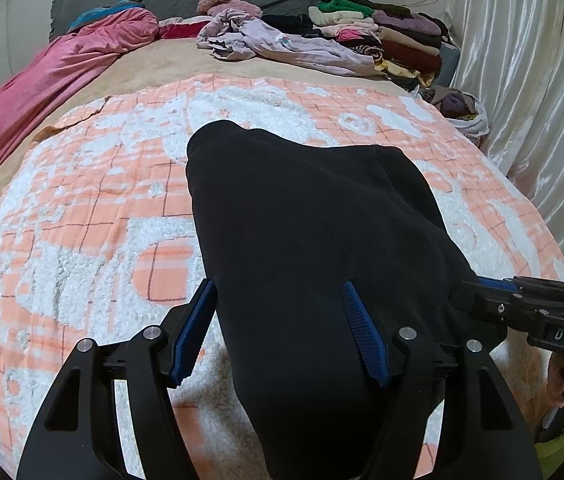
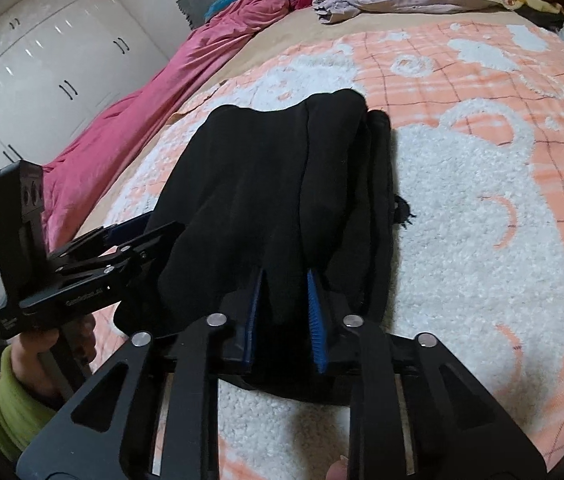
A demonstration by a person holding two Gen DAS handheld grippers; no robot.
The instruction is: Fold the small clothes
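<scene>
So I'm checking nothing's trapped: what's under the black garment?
The black garment lies on the orange-and-white blanket, which shows all around it. Whatever is directly beneath is covered.

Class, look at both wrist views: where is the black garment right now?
The black garment lies on the orange-and-white blanket at the bed's near end, central in both views, its near edge between the fingers of both hand-held grippers.

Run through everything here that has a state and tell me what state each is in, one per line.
black garment: lying bunched on the blanket, near end lifted
left tool: jaws wide, garment between the pads, grip unclear
right tool: nearly shut, pinching a fold of the garment
lilac clothes: crumpled, unfolded
clothes stack: folded, piled
wardrobe doors: closed
</scene>
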